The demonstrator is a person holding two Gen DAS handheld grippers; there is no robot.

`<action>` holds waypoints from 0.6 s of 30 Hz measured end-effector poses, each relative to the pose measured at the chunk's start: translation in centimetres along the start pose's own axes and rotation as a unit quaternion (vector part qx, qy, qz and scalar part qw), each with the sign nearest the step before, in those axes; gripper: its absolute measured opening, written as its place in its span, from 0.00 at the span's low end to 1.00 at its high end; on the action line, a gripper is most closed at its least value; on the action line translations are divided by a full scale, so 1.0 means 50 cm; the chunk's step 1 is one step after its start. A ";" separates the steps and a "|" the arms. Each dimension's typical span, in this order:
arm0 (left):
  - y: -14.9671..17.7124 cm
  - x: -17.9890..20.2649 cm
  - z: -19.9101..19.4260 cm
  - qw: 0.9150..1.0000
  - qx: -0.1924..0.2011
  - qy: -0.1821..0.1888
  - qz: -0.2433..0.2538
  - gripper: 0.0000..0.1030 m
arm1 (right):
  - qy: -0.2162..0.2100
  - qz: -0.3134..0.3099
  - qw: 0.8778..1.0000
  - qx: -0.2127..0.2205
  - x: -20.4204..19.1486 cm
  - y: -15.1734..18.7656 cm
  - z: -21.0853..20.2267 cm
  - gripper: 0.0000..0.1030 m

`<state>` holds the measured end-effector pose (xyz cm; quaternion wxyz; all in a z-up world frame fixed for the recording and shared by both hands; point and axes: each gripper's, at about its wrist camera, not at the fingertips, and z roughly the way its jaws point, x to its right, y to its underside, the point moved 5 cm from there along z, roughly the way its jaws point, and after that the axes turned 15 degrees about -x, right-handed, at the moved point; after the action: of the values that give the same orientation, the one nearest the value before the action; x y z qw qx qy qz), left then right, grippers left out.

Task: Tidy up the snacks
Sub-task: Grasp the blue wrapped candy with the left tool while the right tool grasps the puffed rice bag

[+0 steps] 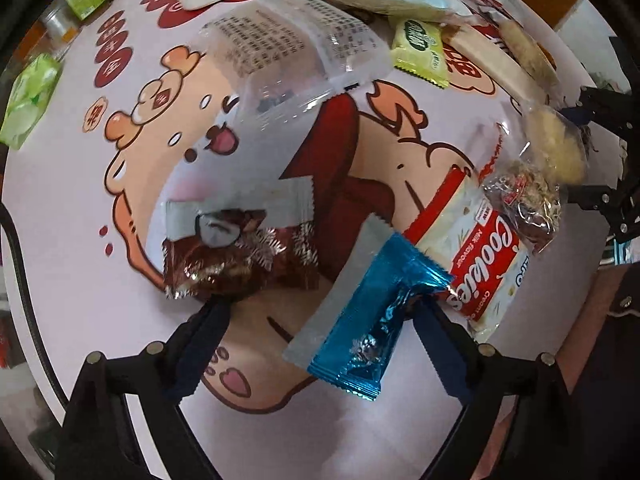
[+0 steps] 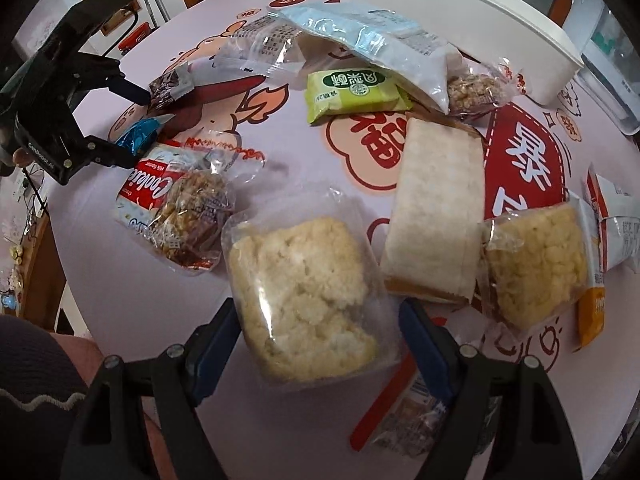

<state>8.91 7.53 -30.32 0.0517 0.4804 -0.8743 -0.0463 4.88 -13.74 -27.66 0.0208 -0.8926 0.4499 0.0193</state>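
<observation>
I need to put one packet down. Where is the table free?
Free: the cloth left of the brown packet; a smaller patch between the green packet and the cookies pack. The right side is crowded.

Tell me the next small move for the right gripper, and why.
Probably shut the right gripper on the puffed rice cake pack. Its fingers are open with the pack lying between them on the table, so it looks lined up for a grasp before lifting toward the white bin.
</observation>
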 end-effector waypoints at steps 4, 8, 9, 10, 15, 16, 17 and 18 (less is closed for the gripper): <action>-0.018 0.013 -0.007 1.000 0.005 -0.016 0.005 0.70 | 0.004 -0.006 1.000 0.006 -0.001 -0.005 0.000 0.71; -0.026 0.038 -0.018 1.000 0.010 -0.012 0.001 0.35 | -0.001 -0.015 1.000 0.012 -0.006 -0.004 -0.005 0.60; -0.024 0.044 -0.019 1.000 0.010 -0.012 -0.003 0.31 | 0.000 -0.015 1.000 0.012 -0.007 -0.004 -0.004 0.59; -0.022 0.051 -0.020 1.000 0.008 -0.011 -0.009 0.31 | 0.000 -0.015 1.000 0.013 -0.008 -0.004 -0.005 0.58; -0.004 0.057 -0.037 0.997 0.017 0.032 -0.070 0.29 | 0.004 -0.010 0.999 0.031 -0.010 0.002 -0.026 0.56; -0.001 0.056 -0.048 0.996 0.025 0.037 -0.083 0.29 | 0.004 -0.008 0.999 0.034 -0.008 0.004 -0.032 0.56; 0.007 0.053 -0.057 0.995 0.032 0.039 -0.090 0.29 | 0.004 -0.005 0.999 0.041 -0.006 0.005 -0.043 0.56; 0.016 0.055 -0.073 0.993 0.041 0.040 -0.100 0.29 | 0.002 -0.002 0.999 0.046 -0.003 0.007 -0.053 0.56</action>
<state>7.25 5.53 -26.47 0.0618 0.5688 -0.8202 0.0037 4.56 -13.95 -25.01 0.0613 -0.8915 0.4489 -0.0036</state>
